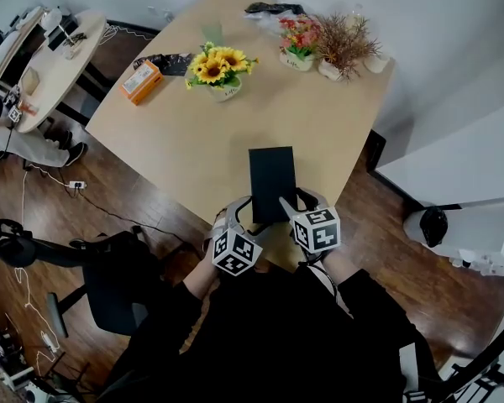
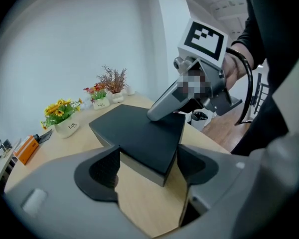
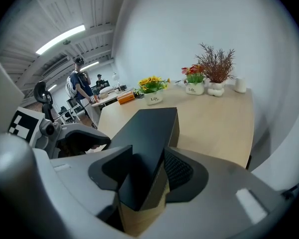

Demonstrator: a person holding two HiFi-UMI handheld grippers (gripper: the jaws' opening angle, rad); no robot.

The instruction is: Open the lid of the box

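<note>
Lifting the lid (image 3: 148,126) alone, straight up, looked the best way: the box (image 1: 271,183) lay at lower centre on the worktop (image 1: 193,133). The right gripper (image 1: 307,198) gripped its lower right corner, and the left gripper (image 1: 237,208) stood wide around the lower left one.

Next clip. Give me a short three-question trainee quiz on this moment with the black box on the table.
1. True or false: the black box is already open.
2. Which stands nearest the orange box? A sunflower pot; B pink flower pot; C white cup.
3. What part of the black box lies between the jaws of the left hand-held gripper and of the right hand-held gripper?
Key: 1 false, it is closed. 2 A. 3 a near corner each, the left one and the right one.
</note>
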